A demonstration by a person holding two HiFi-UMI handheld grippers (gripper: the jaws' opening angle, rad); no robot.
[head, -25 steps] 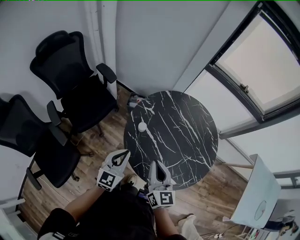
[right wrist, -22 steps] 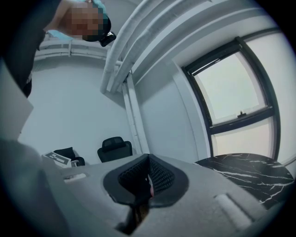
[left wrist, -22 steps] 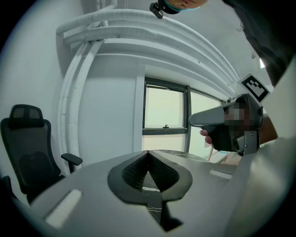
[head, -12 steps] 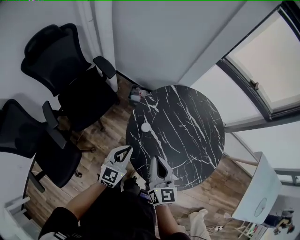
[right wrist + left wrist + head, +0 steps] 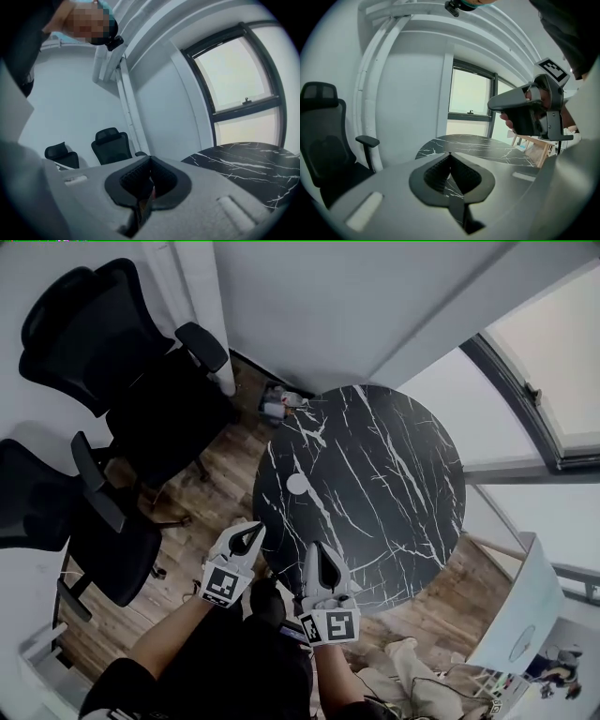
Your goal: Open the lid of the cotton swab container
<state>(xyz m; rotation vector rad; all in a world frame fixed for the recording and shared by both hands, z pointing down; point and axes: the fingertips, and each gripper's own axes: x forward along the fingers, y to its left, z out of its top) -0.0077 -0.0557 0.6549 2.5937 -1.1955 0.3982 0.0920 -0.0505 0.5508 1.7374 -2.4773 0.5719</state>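
though closed, tools (image 5: 251, 531) (image 5: 316, 549) near table edge (image 5: 274, 542)

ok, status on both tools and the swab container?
Left tool shut, empty. Right tool shut, empty. Container on the table, untouched. Nothing in the way.

On table (image 5: 394, 474), cotton swab container (image 5: 298, 486); chairs (image 5: 112, 352) left of table.

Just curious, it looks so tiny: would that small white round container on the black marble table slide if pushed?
Probably. The small white round container is tiny against the black marble table, so likely light. The tabletop looks polished, so a push should slide it. Tipping is uncertain: its height does not show from above.
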